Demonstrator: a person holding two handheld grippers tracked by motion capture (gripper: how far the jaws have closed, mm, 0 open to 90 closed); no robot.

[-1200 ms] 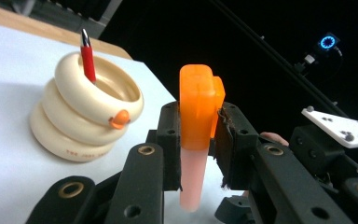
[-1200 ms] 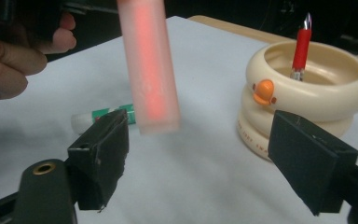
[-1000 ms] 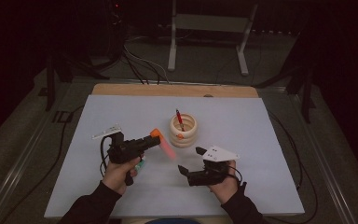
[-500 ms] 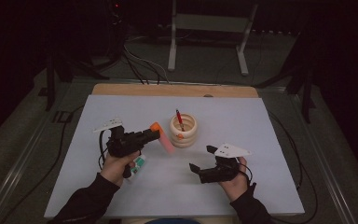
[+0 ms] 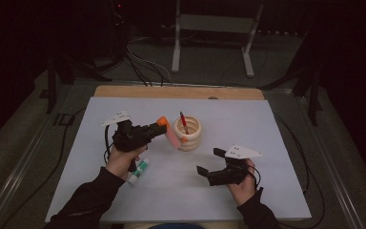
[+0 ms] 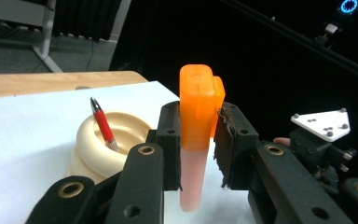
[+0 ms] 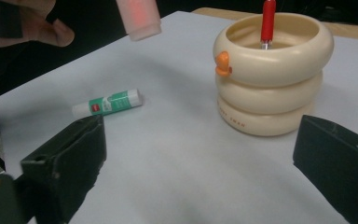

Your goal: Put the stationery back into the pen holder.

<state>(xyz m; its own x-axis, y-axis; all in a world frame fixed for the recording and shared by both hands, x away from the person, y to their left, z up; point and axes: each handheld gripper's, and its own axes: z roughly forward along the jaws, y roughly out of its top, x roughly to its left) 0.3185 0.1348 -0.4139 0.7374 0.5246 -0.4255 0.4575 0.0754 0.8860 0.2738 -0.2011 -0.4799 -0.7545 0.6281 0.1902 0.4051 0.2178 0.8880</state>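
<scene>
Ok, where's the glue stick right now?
In the high view the glue stick lies flat on the white table cover, left of centre, just below the left gripper.

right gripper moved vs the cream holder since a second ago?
Yes. In the high view the right gripper has drawn back from the cream holder, toward the table's near edge and slightly right; its jaws have just been opening, nothing between them.

The white table top has lots of bare room on the far right and along the front edge. In the middle stands a cream ring-shaped pen holder with a red pen sticking up, so nothing can slide straight across there. A green and white glue stick lies flat near the front left. Between the glue stick and the holder there is a bare gap.
</scene>
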